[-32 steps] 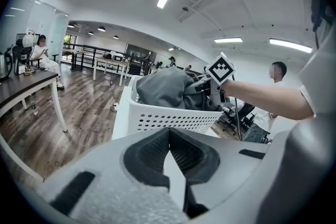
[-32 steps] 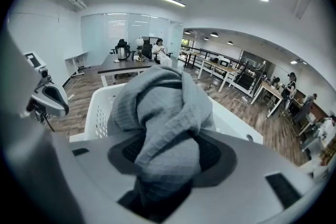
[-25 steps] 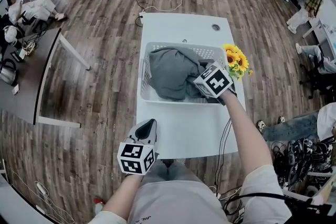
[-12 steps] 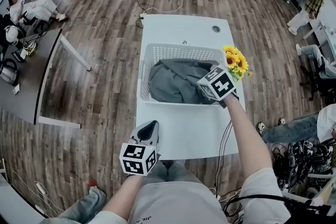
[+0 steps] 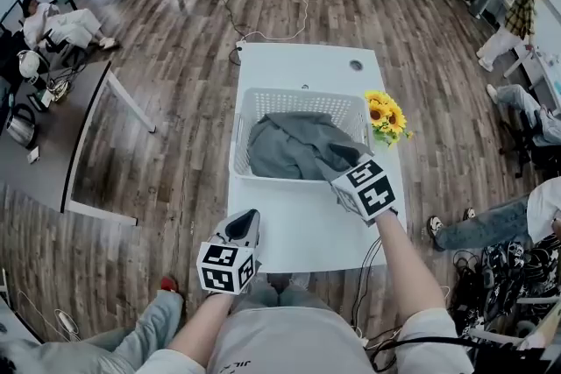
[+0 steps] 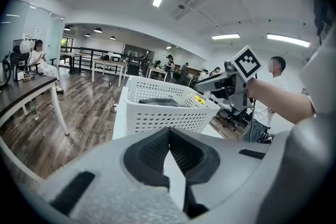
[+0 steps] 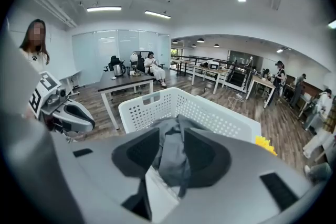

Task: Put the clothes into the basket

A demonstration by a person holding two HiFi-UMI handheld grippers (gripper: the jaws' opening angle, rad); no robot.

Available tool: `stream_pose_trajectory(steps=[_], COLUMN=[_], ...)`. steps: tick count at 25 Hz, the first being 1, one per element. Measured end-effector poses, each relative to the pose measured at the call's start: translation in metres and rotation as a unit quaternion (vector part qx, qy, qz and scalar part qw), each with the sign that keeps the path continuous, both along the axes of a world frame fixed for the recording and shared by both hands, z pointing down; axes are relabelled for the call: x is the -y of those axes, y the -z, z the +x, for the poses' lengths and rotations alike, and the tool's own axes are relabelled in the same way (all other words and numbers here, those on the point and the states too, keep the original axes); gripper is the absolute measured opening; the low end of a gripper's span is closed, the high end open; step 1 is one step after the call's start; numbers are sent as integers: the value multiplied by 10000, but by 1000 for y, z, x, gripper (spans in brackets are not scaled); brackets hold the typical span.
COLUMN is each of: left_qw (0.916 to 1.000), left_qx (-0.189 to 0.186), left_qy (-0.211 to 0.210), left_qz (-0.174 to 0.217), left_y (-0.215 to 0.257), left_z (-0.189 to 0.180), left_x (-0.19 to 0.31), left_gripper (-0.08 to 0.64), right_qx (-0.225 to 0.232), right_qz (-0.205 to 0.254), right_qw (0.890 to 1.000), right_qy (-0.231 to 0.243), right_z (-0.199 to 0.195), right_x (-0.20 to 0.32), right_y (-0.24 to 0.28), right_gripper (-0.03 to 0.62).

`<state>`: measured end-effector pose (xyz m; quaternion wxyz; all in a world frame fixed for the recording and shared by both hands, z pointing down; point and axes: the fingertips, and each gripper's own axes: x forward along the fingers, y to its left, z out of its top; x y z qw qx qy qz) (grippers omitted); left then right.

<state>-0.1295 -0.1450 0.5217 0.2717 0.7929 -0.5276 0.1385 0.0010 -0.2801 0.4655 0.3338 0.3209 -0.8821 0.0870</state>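
My right tongs (image 7: 170,159) are closing on a fold of the gray clothes (image 5: 294,149). The clothes lie in the white basket (image 5: 238,144) on the tabletop (image 5: 302,219) (that fold reaches over the near rim). My left tongs (image 6: 169,152) are clenched, empty.

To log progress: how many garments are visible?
1: a grey fabric garment in the white perforated plastic basket, corner between the closing jaws of the right gripper. More may hide beneath.
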Motion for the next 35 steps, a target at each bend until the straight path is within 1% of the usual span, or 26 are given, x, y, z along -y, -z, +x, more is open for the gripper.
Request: stream_pose_trajectory(steps=[1, 3, 5, 7, 11, 14, 17, 20, 24, 30, 35], left_qw=[10000, 10000, 10000, 10000, 10000, 10000, 9999, 9996, 9991, 9990, 9991], left_qx=[14, 35, 42, 33, -10, -18, 30, 170, 326, 329, 304], left_qy=[3, 14, -16, -57, -10, 14, -111, -220, -249, -271, -298], left_qz=[-4, -22, -26, -7, 55, 58, 13, -1, 42, 92, 93], left_y=[-1, -2, -3, -2, 0, -1, -5, -11, -15, -12, -11], left_z=[-1, -3, 0, 5, 8, 14, 24, 31, 33, 37, 40], left_x=[-1, -6, -10, -14, -24, -38, -54, -66, -74, -77, -76], left_gripper=[12, 12, 12, 12, 12, 12, 12, 11, 12, 12, 12], right_qx=[16, 72, 127, 223, 550, 603, 700, 841, 827, 962, 968], right_qz=[42, 86, 80, 7, -302, -529, -718, -968, -961, -965, -913], right_qw=[9999, 9994, 9988, 9977, 9924, 9878, 9815, 9753, 9712, 9672, 9678], right_qy=[-112, -314, -463, -633, -1061, -1337, -1633, -1798, -2015, -2144, -2135], right_z=[2, 6, 11, 15, 20, 27, 32, 31, 32, 31, 29], right_x=[-7, -23, -40, -57, -95, -127, -157, -184, -199, -204, -205], right_y=[2, 3, 1, -3, -17, -41, -62, -82, -95, -94, -92], right_gripper=[140, 57, 32, 20, 14, 14, 14, 14, 14, 14, 14])
